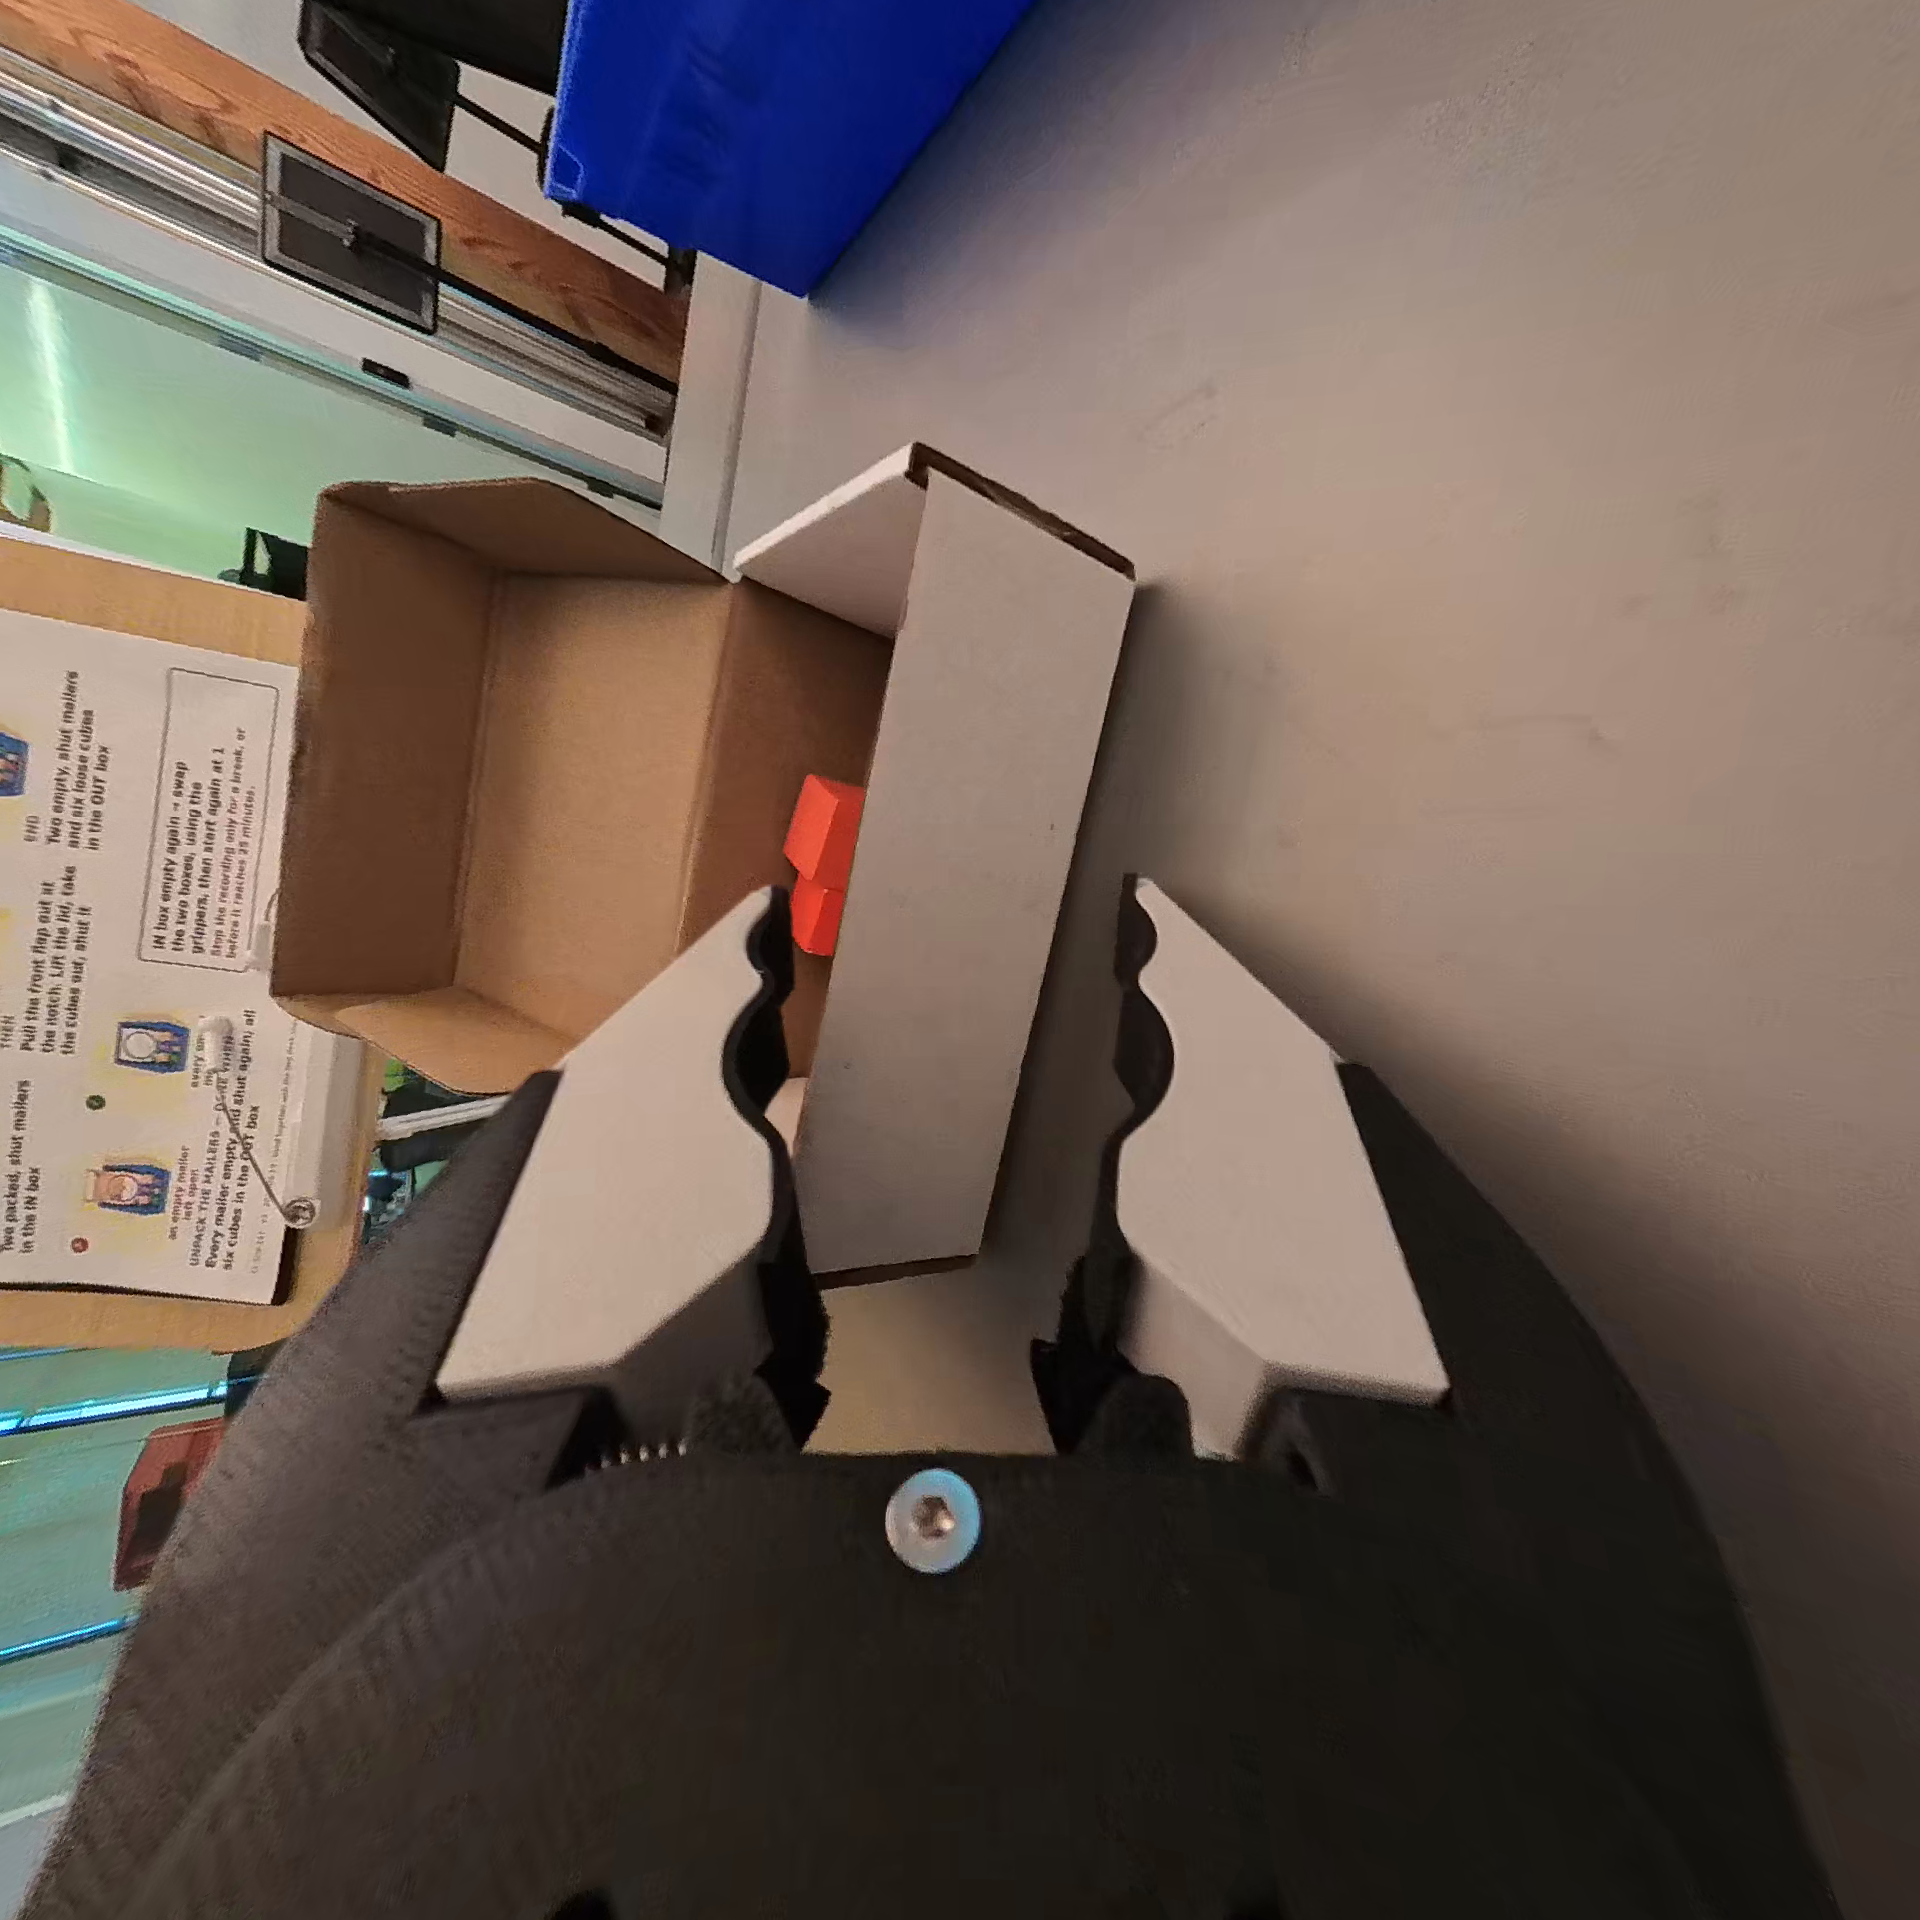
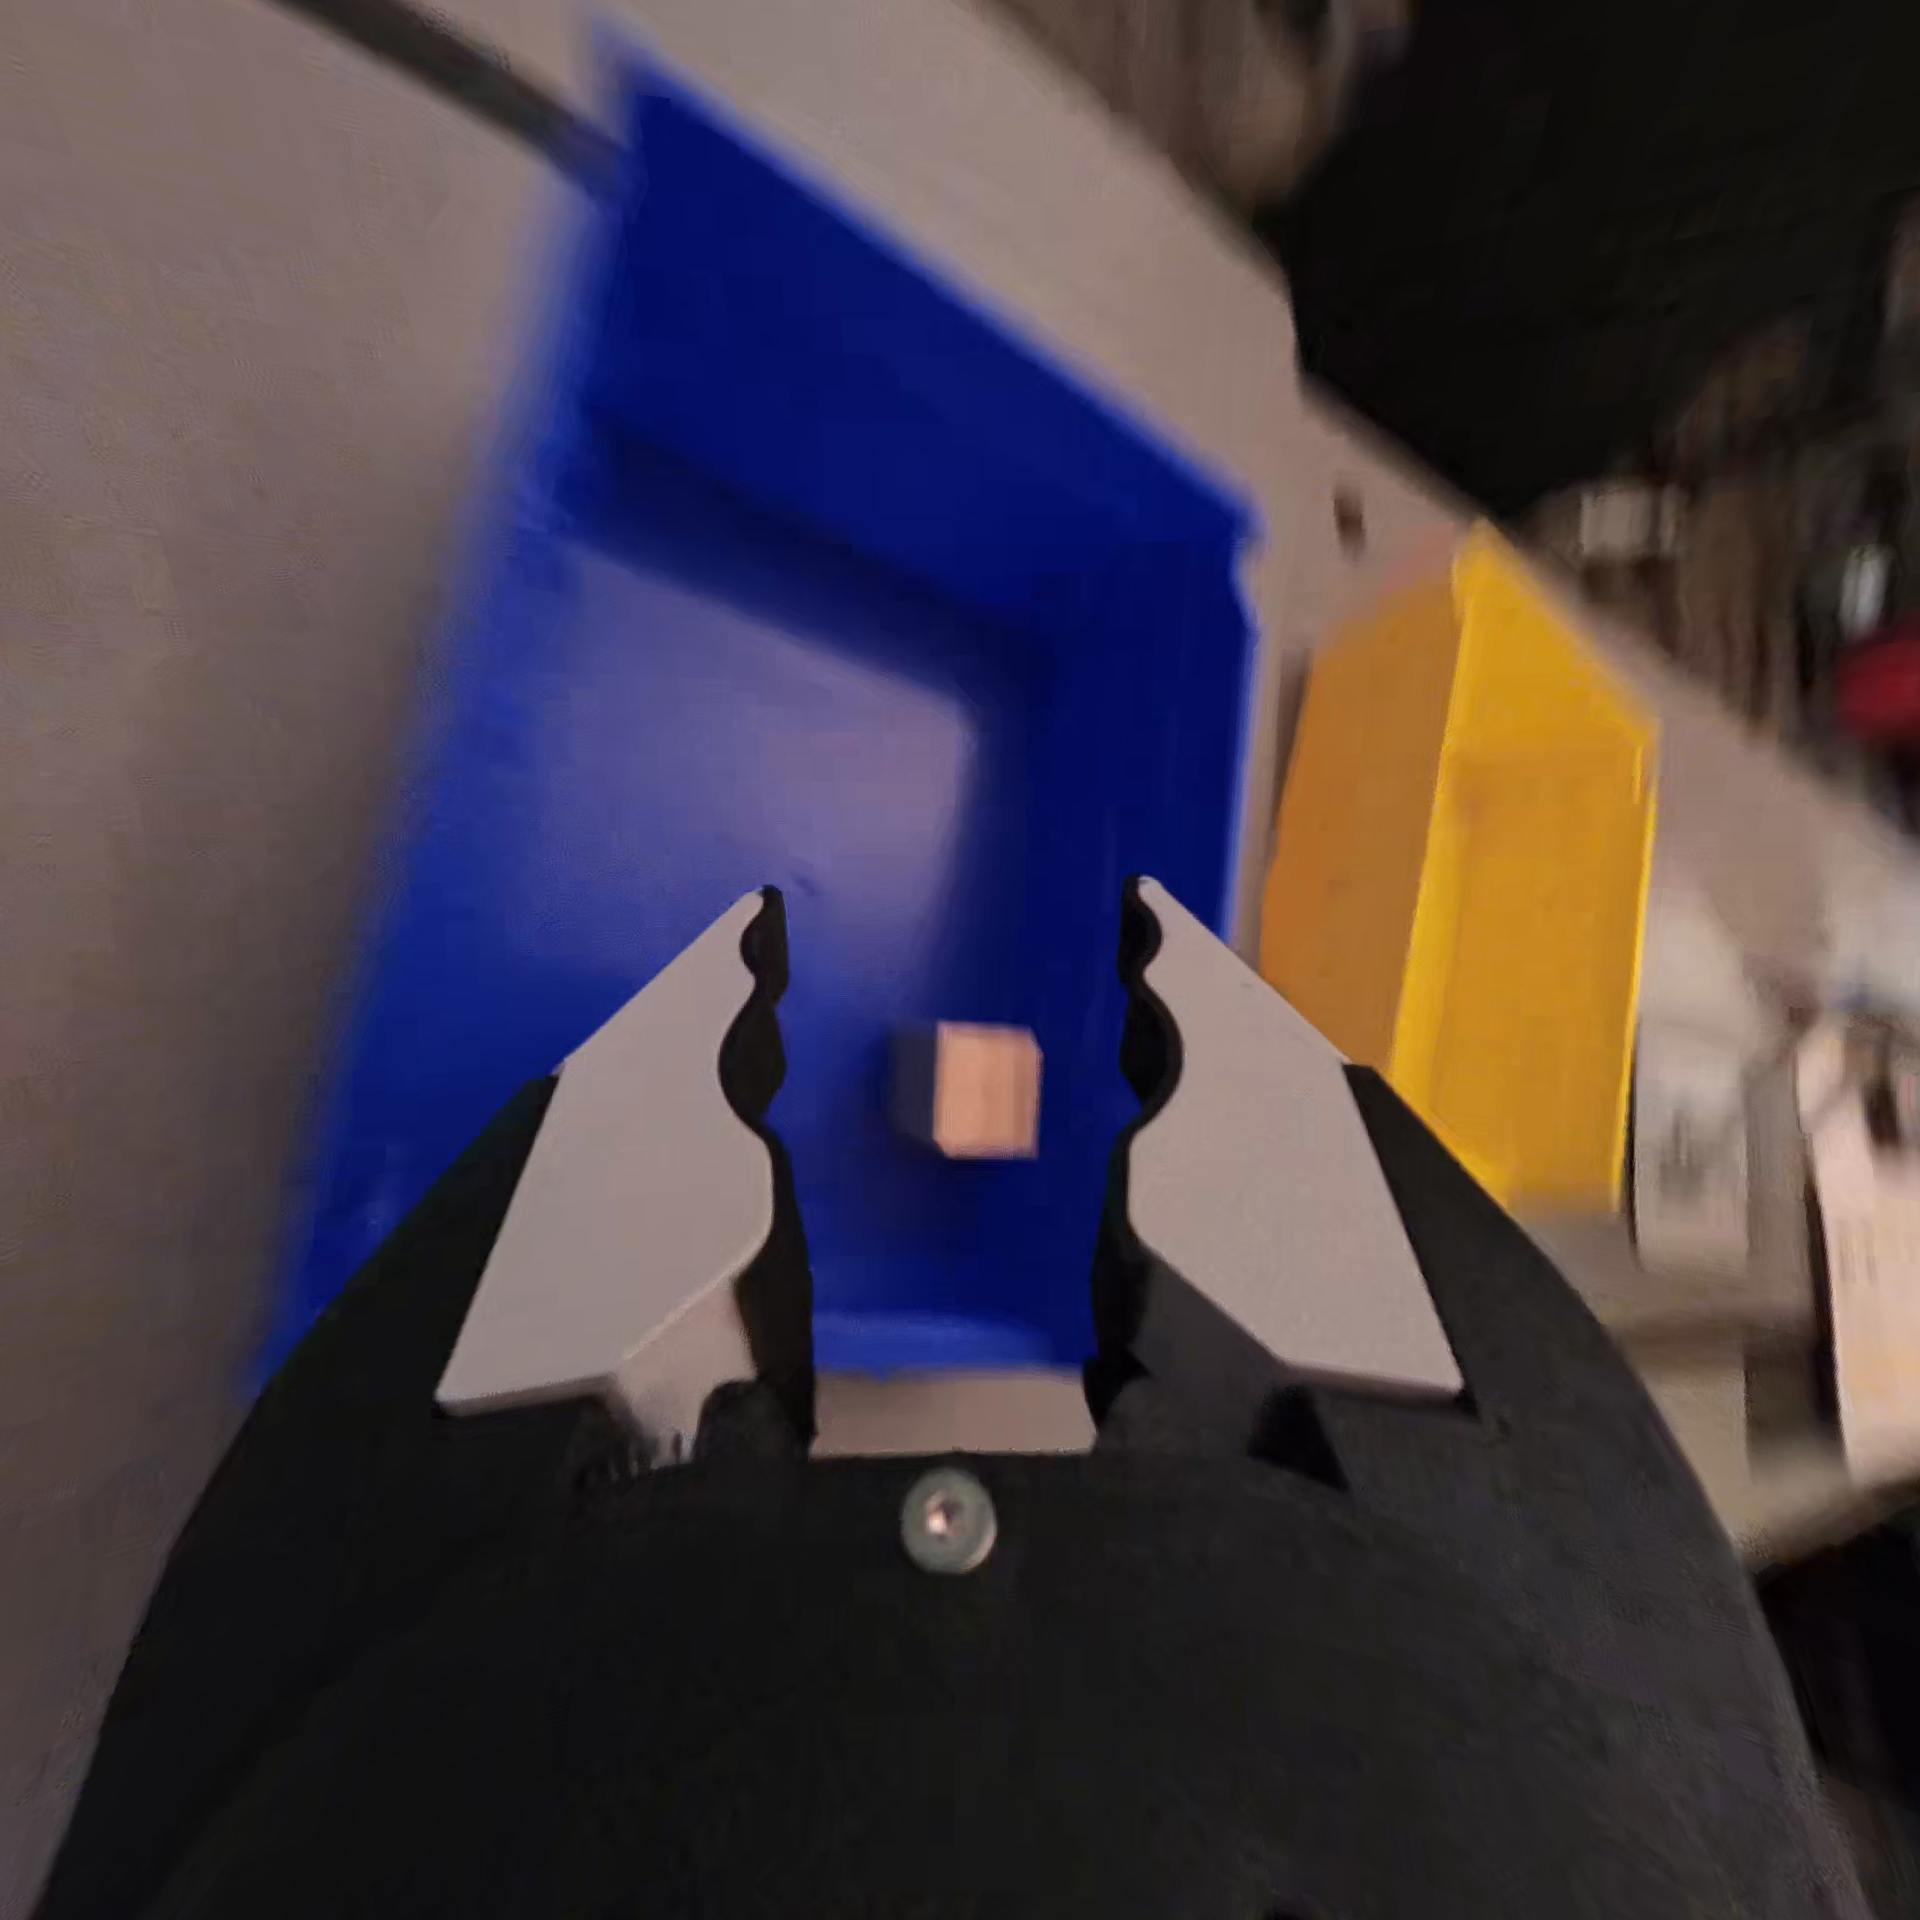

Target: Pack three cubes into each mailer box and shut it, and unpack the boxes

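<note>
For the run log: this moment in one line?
left gripper: open at mailer box | right gripper: open over blue bin | cube in bin

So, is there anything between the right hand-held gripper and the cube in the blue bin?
Nothing visible. The right hand-held gripper is open above the blue bin, and the pale cube lies alone on the bin's floor, in line with the gap.

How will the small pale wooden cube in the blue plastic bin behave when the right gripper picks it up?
The small pale wooden cube looks rigid, so it should not deform. Its flat faces suggest that it will slide, not roll. It is probably light; the open right gripper may twist it if it closes off-centre.
</note>
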Tool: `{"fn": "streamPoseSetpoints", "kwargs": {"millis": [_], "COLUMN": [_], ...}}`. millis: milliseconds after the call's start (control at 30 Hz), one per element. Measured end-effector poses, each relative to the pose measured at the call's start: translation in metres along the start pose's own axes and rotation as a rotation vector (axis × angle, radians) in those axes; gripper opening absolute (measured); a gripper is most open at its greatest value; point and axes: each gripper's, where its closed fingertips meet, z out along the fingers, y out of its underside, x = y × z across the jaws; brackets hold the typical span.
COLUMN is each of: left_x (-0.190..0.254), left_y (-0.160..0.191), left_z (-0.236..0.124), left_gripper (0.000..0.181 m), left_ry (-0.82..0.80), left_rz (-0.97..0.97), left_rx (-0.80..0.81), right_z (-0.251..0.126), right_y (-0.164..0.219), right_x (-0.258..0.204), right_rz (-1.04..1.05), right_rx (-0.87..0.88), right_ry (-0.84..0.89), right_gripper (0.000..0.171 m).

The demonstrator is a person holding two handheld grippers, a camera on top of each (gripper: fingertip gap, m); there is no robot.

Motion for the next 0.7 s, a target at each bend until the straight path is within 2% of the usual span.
{"fn": "streamPoseSetpoints", "kwargs": {"millis": [67,133,167,300,400,533,700], "left_x": [0.001,0.002,0.002,0.002,0.004,0.004,0.004], "left_y": [0.002,0.005,0.006,0.008,0.007,0.006,0.006], "left_z": [0.001,0.002,0.003,0.004,0.004,0.004,0.005], "left_gripper": [0.061,0.058,0.056,0.054,0.053,0.055,0.055], "left_ry": [0.013,0.023,0.025,0.032,0.048,0.077,0.078], "left_rz": [-0.009,-0.021,-0.026,-0.038,-0.054,-0.099,-0.096], "left_rx": [-0.008,-0.018,-0.025,-0.037,-0.029,-0.015,-0.017], "right_z": [-0.039,-0.078,-0.085,-0.074,-0.051,-0.018,0.001], "right_y": [-0.059,-0.086,-0.089,-0.09,-0.078,-0.076,-0.071], "right_x": [-0.076,-0.161,-0.191,-0.274,-0.31,-0.325,-0.333], "right_rz": [-0.199,-0.41,-0.489,-0.622,-0.667,-0.71,-0.708], "right_rx": [0.298,0.511,0.546,0.49,0.362,0.275,0.183], "right_ry": [-0.211,-0.439,-0.491,-0.645,-0.733,-0.657,-0.675], "right_gripper": [0.06,0.047,0.042,0.036,0.036,0.038,0.035]}}
